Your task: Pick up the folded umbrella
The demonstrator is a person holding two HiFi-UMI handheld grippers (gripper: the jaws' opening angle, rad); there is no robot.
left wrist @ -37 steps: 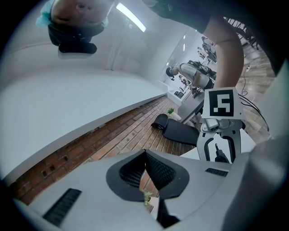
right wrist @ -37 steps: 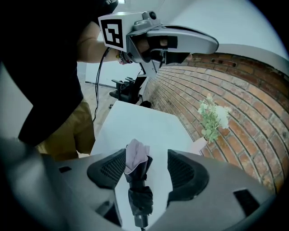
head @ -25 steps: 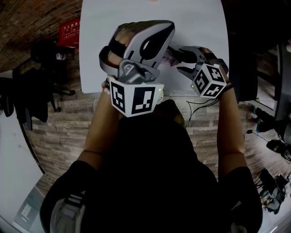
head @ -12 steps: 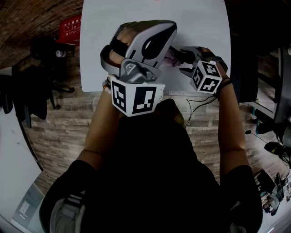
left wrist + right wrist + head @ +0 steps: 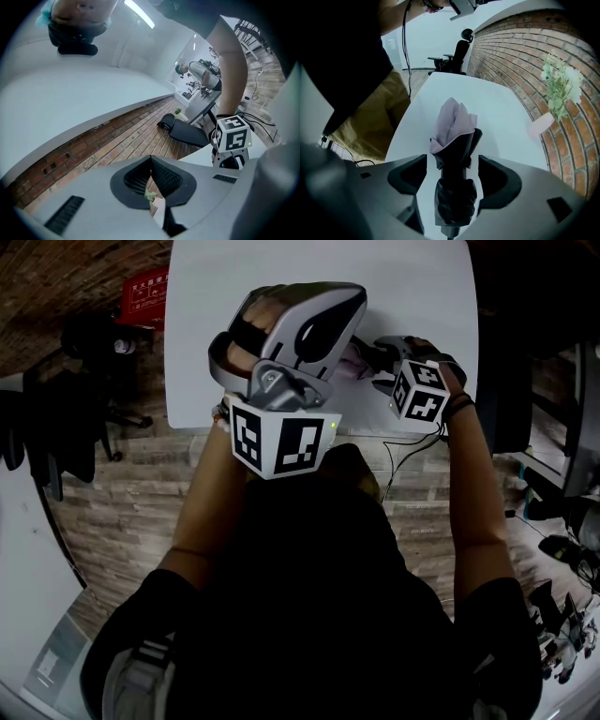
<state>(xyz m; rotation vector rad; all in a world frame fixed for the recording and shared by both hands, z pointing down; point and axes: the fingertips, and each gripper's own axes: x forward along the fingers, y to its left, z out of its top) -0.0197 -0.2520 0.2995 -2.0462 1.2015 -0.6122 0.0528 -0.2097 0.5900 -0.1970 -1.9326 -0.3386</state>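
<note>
By the table's [image 5: 501, 108] near edge, my right gripper [image 5: 452, 176], jaws just opened wide, straddles the folded umbrella [image 5: 452, 140] without pressing; next I must clamp. Left gripper [image 5: 152, 187]: closed, empty.

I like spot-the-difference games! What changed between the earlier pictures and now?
The right gripper dipped closer to the folded umbrella on the white table, and its jaws have just been opening. The umbrella sits between them, but the pads do not press on it yet. The left gripper stayed where it was, jaws together and empty. The umbrella looks unmoved.
</note>
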